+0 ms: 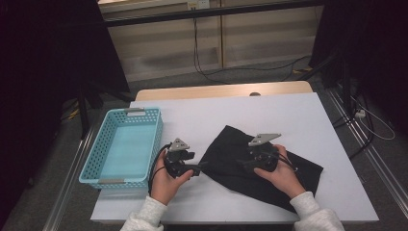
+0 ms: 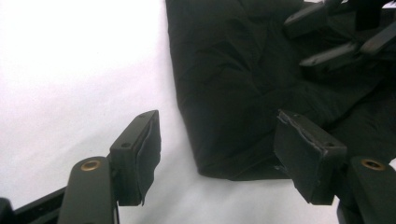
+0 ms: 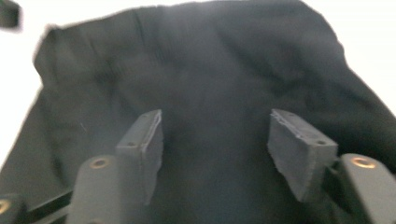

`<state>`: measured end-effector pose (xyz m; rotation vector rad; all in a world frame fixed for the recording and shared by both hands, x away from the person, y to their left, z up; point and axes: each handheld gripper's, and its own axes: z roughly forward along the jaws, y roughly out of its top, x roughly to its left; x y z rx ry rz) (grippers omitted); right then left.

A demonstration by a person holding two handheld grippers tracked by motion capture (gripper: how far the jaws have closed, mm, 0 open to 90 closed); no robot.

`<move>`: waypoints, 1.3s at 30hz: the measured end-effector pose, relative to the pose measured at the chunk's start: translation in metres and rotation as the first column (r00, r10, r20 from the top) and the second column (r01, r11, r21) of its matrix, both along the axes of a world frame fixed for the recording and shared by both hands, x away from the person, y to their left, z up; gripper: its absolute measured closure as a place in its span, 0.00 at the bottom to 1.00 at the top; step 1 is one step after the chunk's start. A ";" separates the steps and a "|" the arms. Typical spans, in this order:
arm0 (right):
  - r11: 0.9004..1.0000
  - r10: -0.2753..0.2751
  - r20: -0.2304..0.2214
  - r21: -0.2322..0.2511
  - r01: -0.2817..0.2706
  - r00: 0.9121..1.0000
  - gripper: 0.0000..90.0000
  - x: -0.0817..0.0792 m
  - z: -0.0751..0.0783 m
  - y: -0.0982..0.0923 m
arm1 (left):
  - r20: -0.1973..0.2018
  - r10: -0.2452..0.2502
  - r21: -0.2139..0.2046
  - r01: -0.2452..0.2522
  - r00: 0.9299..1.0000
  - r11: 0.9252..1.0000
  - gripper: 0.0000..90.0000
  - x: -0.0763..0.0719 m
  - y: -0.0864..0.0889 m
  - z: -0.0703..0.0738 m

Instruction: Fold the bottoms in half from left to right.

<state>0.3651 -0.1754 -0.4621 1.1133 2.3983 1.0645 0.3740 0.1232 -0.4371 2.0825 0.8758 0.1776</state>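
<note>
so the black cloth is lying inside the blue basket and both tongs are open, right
Not quite: the black cloth lies on the white table, to the right of the blue basket, as the high view shows. Both the left tongs and the right tongs are open.

Cloth (image 1: 250,163): no label, brand or print could be read.
Basket (image 1: 94,161): no lettering or number could be read on its walls or rim.
Worktop (image 1: 192,110): bare sheet, no writing or sign.
Claws: no brand, number or mark could be read on either.
Back wall: a small plate stood at the top edge, too small to read.
</note>
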 end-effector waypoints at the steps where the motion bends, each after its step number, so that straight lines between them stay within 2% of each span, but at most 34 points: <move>1: 1.000 0.005 0.029 -0.025 -0.004 1.000 0.40 -0.001 0.000 0.001 | 0.003 -0.001 0.000 0.001 1.000 1.000 0.36 0.000 0.000 0.000; 5: 1.000 0.013 0.021 -0.027 -0.013 1.000 0.50 -0.001 -0.001 -0.004 | -0.003 0.003 -0.001 -0.003 1.000 1.000 0.36 0.001 0.001 -0.001; 6: 1.000 0.015 0.021 -0.024 -0.015 1.000 0.55 -0.001 -0.001 -0.005 | -0.004 0.004 0.000 -0.004 1.000 1.000 0.36 0.001 0.001 -0.001; 8: 1.000 0.027 0.011 -0.005 -0.027 1.000 0.76 -0.002 0.000 -0.007 | -0.004 0.002 0.001 -0.002 1.000 1.000 0.36 0.001 0.001 -0.001; 11: 0.999 0.032 0.014 -0.009 -0.032 0.999 0.89 -0.002 0.000 -0.006 | -0.006 0.004 -0.002 -0.004 1.000 1.000 0.36 0.001 0.001 -0.002; 20: 1.000 -0.005 -0.024 0.029 0.006 1.000 0.95 -0.001 0.001 -0.006 | -0.008 -0.001 0.006 0.001 1.000 1.000 0.36 0.001 -0.001 -0.003; 26: 0.993 -0.019 -0.080 0.111 0.028 0.997 0.96 0.002 0.005 -0.013 | -0.016 0.001 0.002 -0.001 1.000 1.000 0.36 0.001 -0.001 -0.004; 31: 0.986 -0.023 -0.073 0.161 0.035 0.997 0.96 0.002 0.015 -0.018 | -0.011 -0.001 0.008 0.001 1.000 1.000 0.36 0.001 0.001 -0.003; 39: 0.980 -0.024 -0.058 0.197 0.035 0.998 0.96 -0.001 0.027 -0.020 | -0.005 -0.001 -0.002 0.001 1.000 1.000 0.35 -0.001 0.000 0.000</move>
